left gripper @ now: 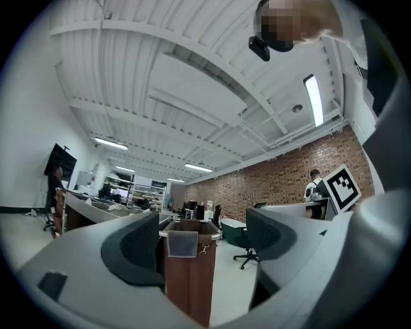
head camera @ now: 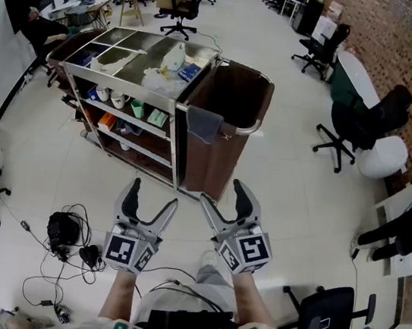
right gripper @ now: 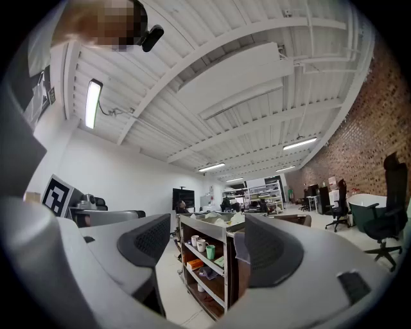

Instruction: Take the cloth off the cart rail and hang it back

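Note:
A grey cloth (head camera: 204, 124) hangs over the metal rail (head camera: 248, 129) at the near edge of the cart's brown bin (head camera: 226, 132). The left gripper view shows the same cloth (left gripper: 182, 243) draped on the bin (left gripper: 190, 283) straight ahead. My left gripper (head camera: 151, 201) stands open above the floor, short of the cart, with nothing between its jaws. Beside it, my right gripper (head camera: 222, 194) is open and empty too, close to the bin's near corner. In the right gripper view the cloth (right gripper: 239, 249) shows partly behind the right jaw.
The service cart (head camera: 135, 99) carries cups and supplies on its shelves and white rags on top. Cables and a headset (head camera: 65, 232) lie on the floor at the left. Office chairs (head camera: 349, 128) stand to the right and by my feet (head camera: 329, 312).

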Available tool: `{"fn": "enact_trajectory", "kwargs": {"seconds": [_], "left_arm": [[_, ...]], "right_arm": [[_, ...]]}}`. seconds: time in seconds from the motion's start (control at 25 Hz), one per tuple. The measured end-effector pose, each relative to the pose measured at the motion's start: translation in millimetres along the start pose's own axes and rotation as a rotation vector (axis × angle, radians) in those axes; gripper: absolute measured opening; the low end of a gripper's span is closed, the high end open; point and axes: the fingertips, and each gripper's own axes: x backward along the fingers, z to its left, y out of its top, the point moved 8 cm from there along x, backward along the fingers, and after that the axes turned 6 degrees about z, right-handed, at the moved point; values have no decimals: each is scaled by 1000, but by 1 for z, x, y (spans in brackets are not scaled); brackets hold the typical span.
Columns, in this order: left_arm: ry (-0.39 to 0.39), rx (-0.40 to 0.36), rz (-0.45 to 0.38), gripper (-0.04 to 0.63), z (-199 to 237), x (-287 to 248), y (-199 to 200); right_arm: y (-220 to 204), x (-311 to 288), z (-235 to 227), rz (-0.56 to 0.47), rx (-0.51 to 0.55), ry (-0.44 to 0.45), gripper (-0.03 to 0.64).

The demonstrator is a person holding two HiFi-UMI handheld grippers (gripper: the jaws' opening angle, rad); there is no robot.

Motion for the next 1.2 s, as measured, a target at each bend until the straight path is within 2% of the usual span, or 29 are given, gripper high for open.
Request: {"fn": "enact_trajectory", "kwargs": {"seconds": [0.2, 0.4, 0.56, 0.68, 0.84, 0.96, 1.04, 1.12, 1.2], "left_arm": [[44, -80, -23, 394, -31, -75, 10], [77, -46, -23, 393, -42, -126, 15], [79, -21, -6, 394, -39, -154, 9], [68, -9, 1, 393, -29, -175, 9], [5, 35, -23, 393, -3, -207, 15], [-7, -27, -57, 393, 29, -218, 6], [-11, -78, -94, 365, 49, -224, 12], [-40, -90, -93, 365, 64, -230, 15], [-70, -69, -75, 353, 75, -238, 13]], "right_arm": [[17, -19, -85, -21, -13, 67, 368], [31, -35, -144, -55, -2, 116, 367], [29, -53, -173, -84, 16, 110, 367], [26, -71, -185, -85, -8, 114, 367], [25, -103, -193, -81, 11, 96, 367], [29, -120, -190, -86, 5, 69, 367], [35, -133, -184, -91, 35, 64, 367], [39, -138, -179, -84, 65, 39, 367], [35, -138, -180, -63, 67, 3, 367]]}}
